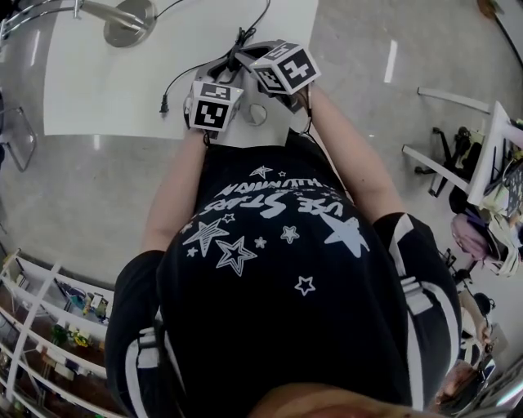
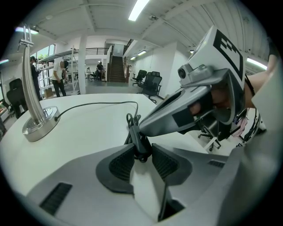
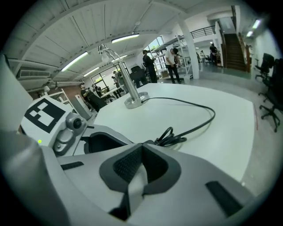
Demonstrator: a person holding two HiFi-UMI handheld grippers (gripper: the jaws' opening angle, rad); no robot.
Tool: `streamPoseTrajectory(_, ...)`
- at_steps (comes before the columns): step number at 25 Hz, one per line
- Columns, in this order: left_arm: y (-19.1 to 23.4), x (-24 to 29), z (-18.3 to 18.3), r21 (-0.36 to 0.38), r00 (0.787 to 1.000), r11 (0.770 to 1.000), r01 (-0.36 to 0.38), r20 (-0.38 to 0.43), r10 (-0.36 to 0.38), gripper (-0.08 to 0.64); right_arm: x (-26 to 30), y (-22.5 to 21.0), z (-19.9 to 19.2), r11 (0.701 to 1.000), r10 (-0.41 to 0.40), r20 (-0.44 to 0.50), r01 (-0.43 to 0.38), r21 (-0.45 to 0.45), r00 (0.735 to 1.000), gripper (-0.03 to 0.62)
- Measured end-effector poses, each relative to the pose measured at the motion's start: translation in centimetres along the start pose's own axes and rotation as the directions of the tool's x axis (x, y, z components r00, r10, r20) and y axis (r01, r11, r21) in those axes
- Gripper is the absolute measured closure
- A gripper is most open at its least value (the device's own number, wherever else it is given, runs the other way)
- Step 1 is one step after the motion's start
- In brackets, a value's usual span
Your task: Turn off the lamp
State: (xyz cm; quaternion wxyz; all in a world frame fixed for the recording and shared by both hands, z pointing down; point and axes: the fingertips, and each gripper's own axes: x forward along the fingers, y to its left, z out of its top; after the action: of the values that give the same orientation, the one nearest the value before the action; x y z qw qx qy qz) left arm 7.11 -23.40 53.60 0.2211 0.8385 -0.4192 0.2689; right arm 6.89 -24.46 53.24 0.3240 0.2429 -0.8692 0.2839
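Observation:
The lamp's round metal base (image 1: pixel 129 23) stands at the far left of the white table (image 1: pixel 90 90), with its chrome stem (image 2: pixel 30 75) rising from it. A black cable (image 3: pixel 201 126) runs from the base to a looped bundle (image 3: pixel 171 137). My left gripper (image 2: pixel 141 155) is shut on the black inline switch (image 2: pixel 139 142) of that cable. The right gripper's (image 3: pixel 142 149) pads meet with nothing between them. Its nose (image 2: pixel 152 123) comes in from the right and touches the switch just above my left pads. Whether the lamp head is lit is hidden.
A loose plug end (image 1: pixel 163 104) lies near the table's front edge. Office chairs (image 2: pixel 150 84) and a staircase (image 2: pixel 115 68) stand beyond the table, and people (image 2: pixel 56 77) are far off. Shelves (image 1: pixel 49 326) and a cluttered rack (image 1: pixel 490 188) flank the person.

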Motion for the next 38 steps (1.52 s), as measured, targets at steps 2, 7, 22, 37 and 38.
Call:
streamPoseTrajectory(2, 0.1, 0.0, 0.0, -0.007, 1.0, 1.0, 0.0, 0.001, 0.0, 0.419, 0.0, -0.1, 0.2, 1.0, -0.02, -0.009, 0.02, -0.003, 1.0, 0.586)
streamPoseTrajectory(7, 0.4, 0.1, -0.1, -0.014, 1.0, 1.0, 0.008, 0.009, -0.008, 0.419, 0.3, -0.3, 0.3, 0.999, -0.021, 0.003, 0.021, 0.038, 1.0, 0.586)
streamPoseTrajectory(22, 1.0, 0.3, -0.3, 0.041, 0.998, 0.997, 0.061, 0.017, -0.062, 0.417, -0.4, 0.0, 1.0, 0.989, -0.119, 0.127, 0.106, 0.105, 0.985, 0.586)
streamPoseTrajectory(37, 0.8, -2.6, -0.6, 0.161, 0.97, 0.959, 0.232, 0.033, -0.24, 0.413, -3.4, 1.2, -2.3, 0.886, -0.359, 0.228, 0.255, 0.387, 0.905, 0.586)
streamPoseTrajectory(38, 0.8, -2.8, -0.7, 0.169, 0.966, 0.954, 0.247, 0.032, -0.256, 0.41, -3.6, 1.5, -2.6, 0.875, -0.378, 0.232, 0.265, 0.405, 0.896, 0.586)
